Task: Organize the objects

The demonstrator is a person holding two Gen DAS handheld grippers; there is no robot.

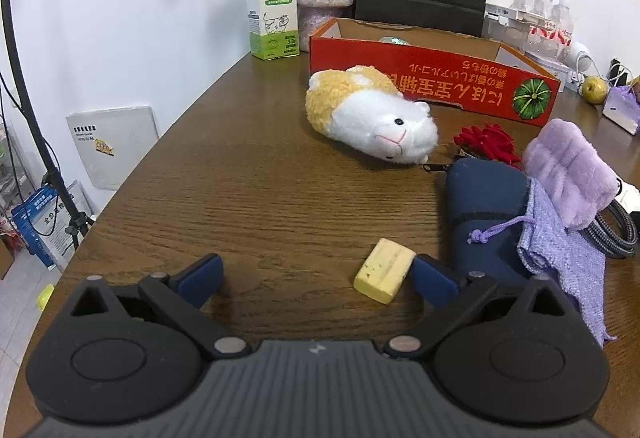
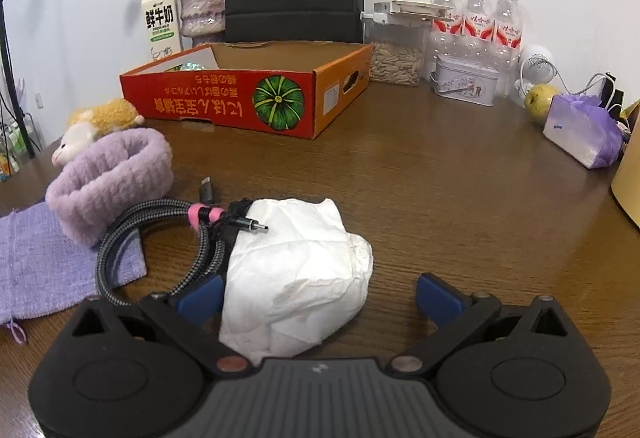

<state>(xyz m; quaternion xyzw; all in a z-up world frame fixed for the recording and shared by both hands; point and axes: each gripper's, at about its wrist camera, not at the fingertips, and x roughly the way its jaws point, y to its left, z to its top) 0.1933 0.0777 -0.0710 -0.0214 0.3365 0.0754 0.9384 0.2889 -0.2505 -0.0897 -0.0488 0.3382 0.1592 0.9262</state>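
Fingers of left gripper (image 1: 316, 276) spread wide, nothing clamped; yellow block (image 1: 384, 270) just inside right finger. Right gripper (image 2: 318, 296) likewise apart, crumpled tissue (image 2: 296, 274) against left finger, braided cable (image 2: 160, 238) touching tissue. Risk: off-centre closing shoves block aside; cable snags with tissue.

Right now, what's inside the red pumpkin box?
Only a little shows over the wall of the red pumpkin box: the top of something shiny and greenish near its back left corner. The front wall hides the rest of the box floor.
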